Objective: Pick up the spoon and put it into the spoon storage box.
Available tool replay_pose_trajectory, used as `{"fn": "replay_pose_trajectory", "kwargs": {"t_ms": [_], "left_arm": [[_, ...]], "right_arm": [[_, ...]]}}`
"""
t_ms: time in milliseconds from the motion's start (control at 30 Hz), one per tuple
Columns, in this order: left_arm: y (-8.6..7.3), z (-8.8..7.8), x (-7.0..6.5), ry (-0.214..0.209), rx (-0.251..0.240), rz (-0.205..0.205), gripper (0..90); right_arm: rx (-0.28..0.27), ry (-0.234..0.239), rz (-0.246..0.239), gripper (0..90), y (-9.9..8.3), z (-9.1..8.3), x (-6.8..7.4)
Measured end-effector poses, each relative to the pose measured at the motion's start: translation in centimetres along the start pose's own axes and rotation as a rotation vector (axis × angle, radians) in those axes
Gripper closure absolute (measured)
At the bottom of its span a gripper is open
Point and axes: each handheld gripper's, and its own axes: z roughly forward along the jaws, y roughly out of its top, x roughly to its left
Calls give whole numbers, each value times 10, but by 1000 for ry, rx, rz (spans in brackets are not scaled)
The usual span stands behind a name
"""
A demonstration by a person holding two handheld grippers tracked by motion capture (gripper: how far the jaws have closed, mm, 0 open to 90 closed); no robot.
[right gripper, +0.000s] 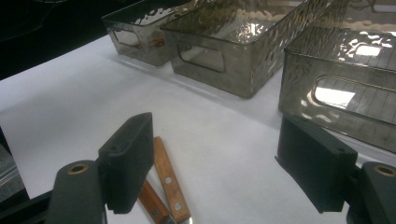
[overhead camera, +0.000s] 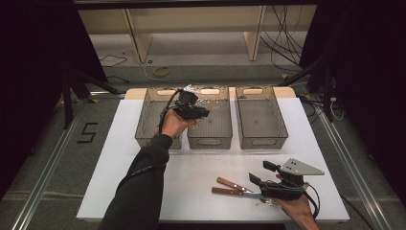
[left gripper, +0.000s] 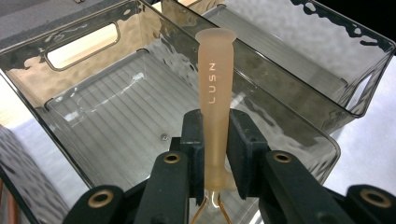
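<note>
A: What does the scene hold, starting with the biggest thing?

B: A white table (overhead camera: 143, 191) stands on a grey floor, with wooden shelving and loose cables behind it. Three smoky clear bins sit in a row at its far edge, and the middle bin (overhead camera: 210, 139) serves as the landmark.

A: Where is the left gripper?

B: The left gripper (left gripper: 215, 154) hangs above the middle bin, over its left rim. Its jaws pinch a pale peach handle (left gripper: 215, 93) lettered LUSN, which points up and away over the bin's ribbed floor; thin copper wires leave the handle's lower end.

A: And the right gripper?

B: The right gripper (right gripper: 215, 168) rests low over the table, well to the near right of the middle bin, its jaws spread wide with nothing between them. Two wooden-handled knives (overhead camera: 232, 187) lie side by side just beside its left jaw.
</note>
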Motion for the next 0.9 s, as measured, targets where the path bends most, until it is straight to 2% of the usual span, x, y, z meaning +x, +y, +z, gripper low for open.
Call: {"fn": "replay_pose_trajectory", "kwargs": {"t_ms": [67, 433, 533, 733, 900], "left_arm": [[0, 1, 0, -2, 3, 6, 765], [-5, 12, 2, 14, 20, -23, 753], [-8, 12, 5, 24, 5, -39, 742], [-6, 4, 8, 37, -14, -79, 570], [-5, -8, 8, 19, -28, -108, 444]], "right_arm": [[0, 0, 1, 281, 0, 0, 0], [-2, 2, 1, 281, 0, 0, 0], [-1, 1, 0, 281, 0, 0, 0], [-2, 2, -1, 281, 0, 0, 0], [-2, 3, -1, 281, 0, 0, 1]]}}
